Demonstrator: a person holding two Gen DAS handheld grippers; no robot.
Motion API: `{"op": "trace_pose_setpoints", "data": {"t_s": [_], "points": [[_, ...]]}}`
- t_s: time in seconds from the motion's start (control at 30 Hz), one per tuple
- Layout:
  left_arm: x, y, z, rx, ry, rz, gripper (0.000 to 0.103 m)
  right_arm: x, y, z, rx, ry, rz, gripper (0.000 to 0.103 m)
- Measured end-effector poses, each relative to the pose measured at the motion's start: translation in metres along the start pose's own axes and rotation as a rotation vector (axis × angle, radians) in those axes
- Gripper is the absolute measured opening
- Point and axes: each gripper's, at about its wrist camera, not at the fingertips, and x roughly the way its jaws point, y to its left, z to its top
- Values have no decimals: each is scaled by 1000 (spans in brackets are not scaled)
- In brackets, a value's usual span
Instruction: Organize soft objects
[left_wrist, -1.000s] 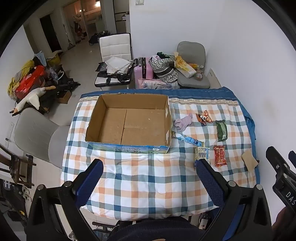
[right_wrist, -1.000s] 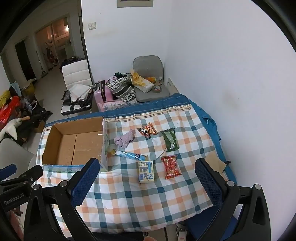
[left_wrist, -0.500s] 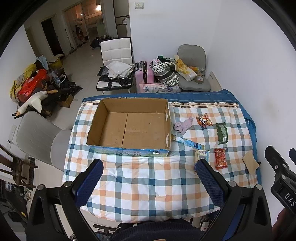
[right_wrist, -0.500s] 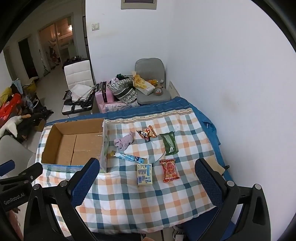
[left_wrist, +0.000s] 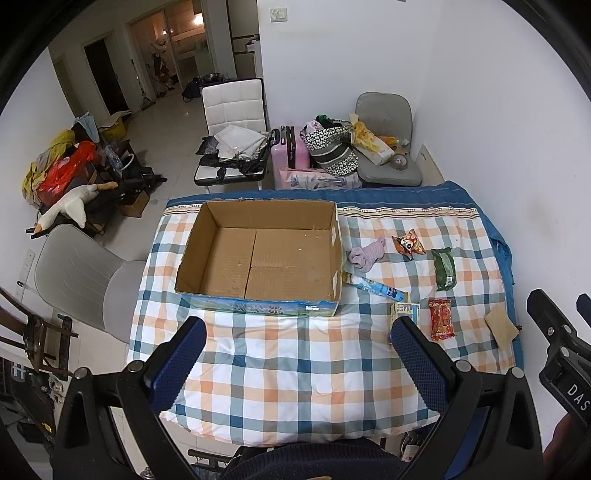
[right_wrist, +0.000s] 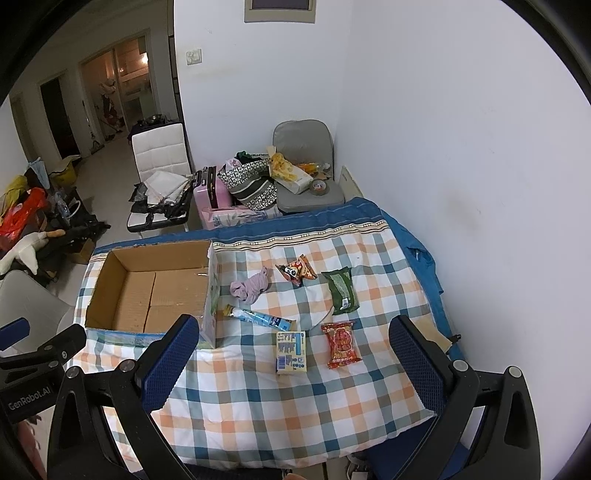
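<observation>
Change: both views pulled higher, farther from quilt (right_wrist: 295, 398).
Claws: left gripper (left_wrist: 297, 349), right gripper (right_wrist: 291, 345) spread apart, empty.
Meaning: cardboard box (left_wrist: 258, 254) unfilled; nothing sorted yet.

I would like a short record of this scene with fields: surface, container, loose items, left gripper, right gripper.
surface: checked quilt
container: cardboard box, open, nothing visible inside
loose items: purple cloth, orange snack bag, green packet, red packet, blue tube, yellow carton, all right of the box
left gripper: open, holding nothing
right gripper: open, holding nothing
</observation>
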Motion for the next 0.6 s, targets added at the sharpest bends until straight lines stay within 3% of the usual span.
{"op": "trace_pose_setpoints", "data": {"t_s": [0.6], "points": [[-1,-4,-3,2,-8,5,103,0,-1,-1,1,-3,2,103]]}}
